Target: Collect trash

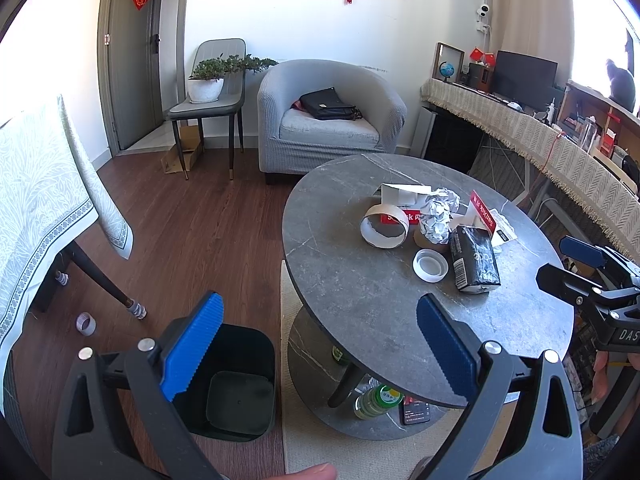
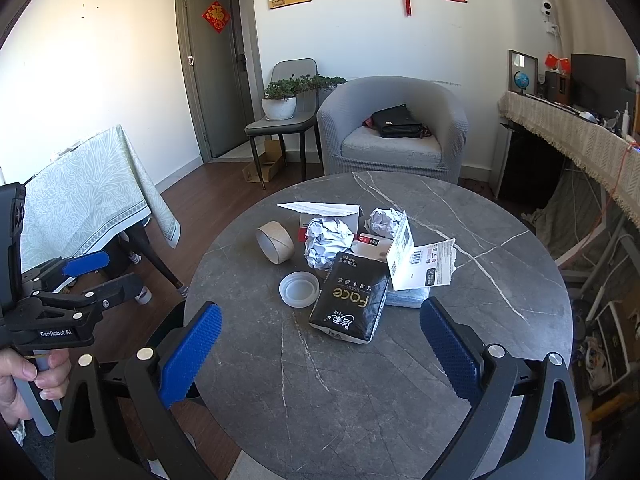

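1. The left gripper [image 1: 320, 344] hangs with its blue fingers spread wide and nothing between them, over the gap between the bin [image 1: 232, 384] and the near edge of the round table [image 1: 360, 300]
2. The right gripper [image 2: 320, 350] is also spread wide and holds nothing, above the bare near part of the table [image 2: 320, 392]
3. The trash sits in a loose cluster near the middle of the table, well ahead of both grippers
4. A black tissue pack [image 2: 352, 300] lies closest to the right gripper, with a white plastic lid [image 2: 299, 289] just beside it on the left
5. Behind the lid a cardboard tape roll [image 2: 275, 242] lies on its side
6. Two crumpled paper balls sit behind the pack, one larger [image 2: 326, 242] and one smaller [image 2: 383, 222], next to an open white box [image 2: 326, 212]
7. A torn printed card [image 2: 420, 264] stands tilted to the right of the pack
8. The dark bin stands open on the wooden floor [image 1: 192, 232], left of the table and below the left gripper
9. A hand [image 2: 28, 376] grips the left gripper's handle
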